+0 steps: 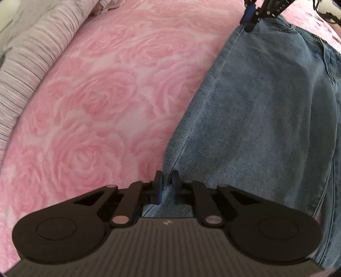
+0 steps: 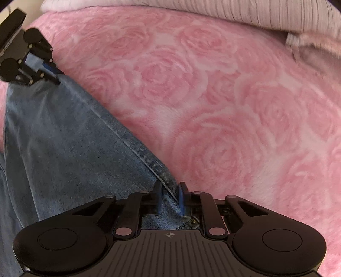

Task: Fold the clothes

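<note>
A pair of blue jeans (image 1: 266,110) hangs stretched between my two grippers above a pink rose-patterned blanket (image 1: 106,95). My left gripper (image 1: 166,180) is shut on one end of the jeans' side seam edge. My right gripper (image 2: 169,191) is shut on the other end, near a pocket with a rivet. The jeans also show in the right wrist view (image 2: 64,138). Each gripper shows in the other's view: the right one at the top (image 1: 252,19), the left one at the upper left (image 2: 50,72).
The pink blanket (image 2: 234,106) covers the bed under the jeans. A striped grey-lilac duvet (image 1: 27,64) lies bunched along the far side; it also shows in the right wrist view (image 2: 245,12).
</note>
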`<state>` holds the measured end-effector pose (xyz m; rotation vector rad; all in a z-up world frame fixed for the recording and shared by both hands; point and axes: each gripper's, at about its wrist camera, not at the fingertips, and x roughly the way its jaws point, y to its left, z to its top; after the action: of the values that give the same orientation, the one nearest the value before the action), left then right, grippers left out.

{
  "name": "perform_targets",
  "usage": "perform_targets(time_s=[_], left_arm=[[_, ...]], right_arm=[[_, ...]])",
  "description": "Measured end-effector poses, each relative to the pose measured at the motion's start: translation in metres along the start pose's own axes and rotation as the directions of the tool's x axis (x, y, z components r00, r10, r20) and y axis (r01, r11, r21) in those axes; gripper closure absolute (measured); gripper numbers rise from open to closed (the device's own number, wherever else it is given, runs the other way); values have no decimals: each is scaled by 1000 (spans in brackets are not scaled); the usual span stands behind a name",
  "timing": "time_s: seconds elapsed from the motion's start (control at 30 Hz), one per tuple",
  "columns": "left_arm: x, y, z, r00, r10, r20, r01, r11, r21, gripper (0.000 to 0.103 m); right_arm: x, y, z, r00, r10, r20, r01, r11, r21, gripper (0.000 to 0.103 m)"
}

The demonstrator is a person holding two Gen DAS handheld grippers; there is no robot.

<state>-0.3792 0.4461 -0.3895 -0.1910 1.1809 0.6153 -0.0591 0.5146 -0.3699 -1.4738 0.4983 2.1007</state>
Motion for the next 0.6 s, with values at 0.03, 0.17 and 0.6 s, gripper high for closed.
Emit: perform_targets(time_s=[0.03,0.17,0.6], left_arm=[[-4,-2,-1,1000,13,9,-13,1000,0,99],[-37,-11,-4,996,59,60,-57,998,-33,99],[-191,-129,-72,991,16,133,16,971,-237,99]], right_arm=[[-3,5,-1,1000,-24,12,24,1000,-15,92],[-26,30,-5,990,-122,72,127,989,-69,93],[-161,203,-81,918,-341,204,370,921,-124,95]])
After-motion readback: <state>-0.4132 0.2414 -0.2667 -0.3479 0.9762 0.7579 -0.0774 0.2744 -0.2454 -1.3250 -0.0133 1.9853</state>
